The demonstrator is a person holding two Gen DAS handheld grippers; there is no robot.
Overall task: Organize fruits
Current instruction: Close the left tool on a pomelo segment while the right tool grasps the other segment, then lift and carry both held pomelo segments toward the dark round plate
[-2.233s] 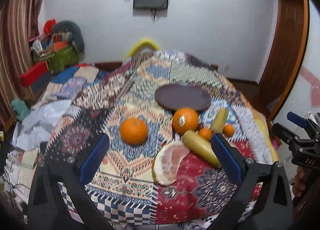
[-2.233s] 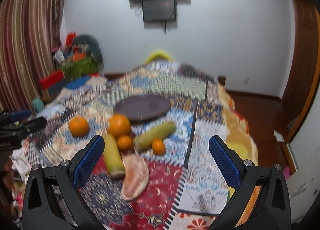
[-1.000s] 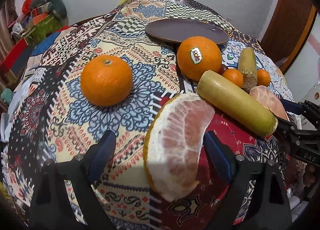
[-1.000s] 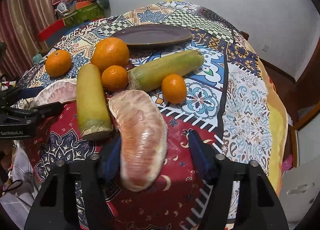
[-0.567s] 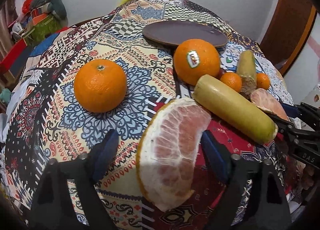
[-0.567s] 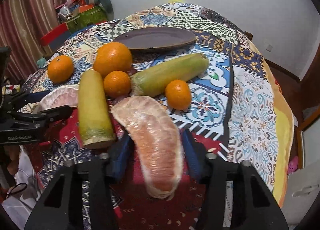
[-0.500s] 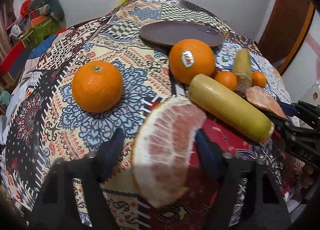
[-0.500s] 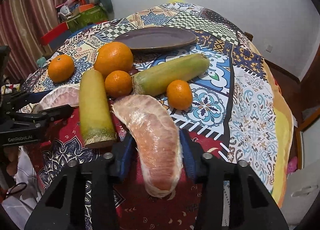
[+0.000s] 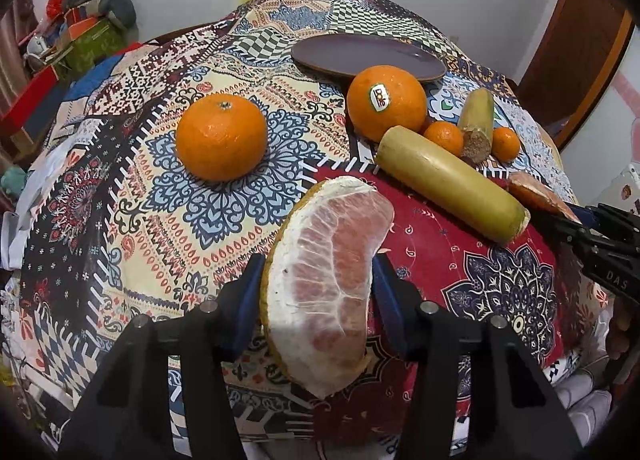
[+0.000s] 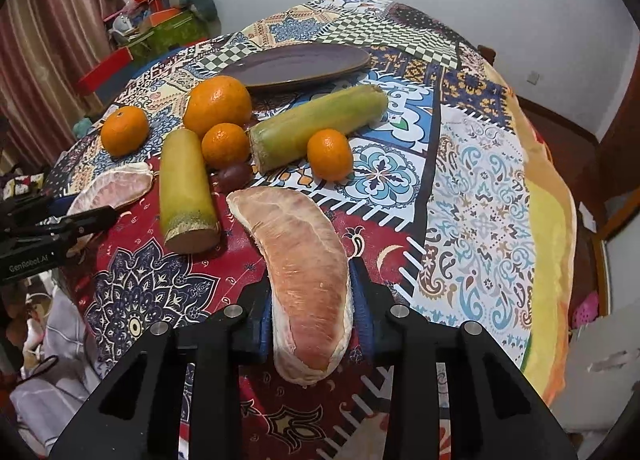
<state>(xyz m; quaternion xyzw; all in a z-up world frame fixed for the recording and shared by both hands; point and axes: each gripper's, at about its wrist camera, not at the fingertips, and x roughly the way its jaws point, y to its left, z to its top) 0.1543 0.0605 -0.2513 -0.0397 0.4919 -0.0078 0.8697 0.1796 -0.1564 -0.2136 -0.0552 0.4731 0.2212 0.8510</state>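
My left gripper [image 9: 318, 288] has its jaws closing, and both blue pads press the sides of a rind-backed pomelo wedge [image 9: 328, 260] at the near edge of the patterned table. My right gripper [image 10: 314, 308] is closing too, its pads against a peeled pink pomelo segment [image 10: 304, 260]. Beyond them lie two large oranges [image 9: 221, 137] [image 9: 386, 101], two small tangerines [image 10: 226, 144] [image 10: 330, 153], a yellow cane piece [image 10: 186, 187] and a green cane piece [image 10: 316, 127]. A dark oval plate [image 10: 296, 63] sits bare at the back.
A small dark fruit [image 10: 234, 175] rests between the cane pieces. The patchwork cloth [image 10: 480, 199] drops off at the right over a wooden floor. Boxes and bags [image 10: 160, 27] are piled at the back left beside a striped curtain.
Both pairs of jaws have narrowed from wide apart until their pads touch the pomelo pieces. Each piece now stands tilted up between the pads. The other fruit has not moved.
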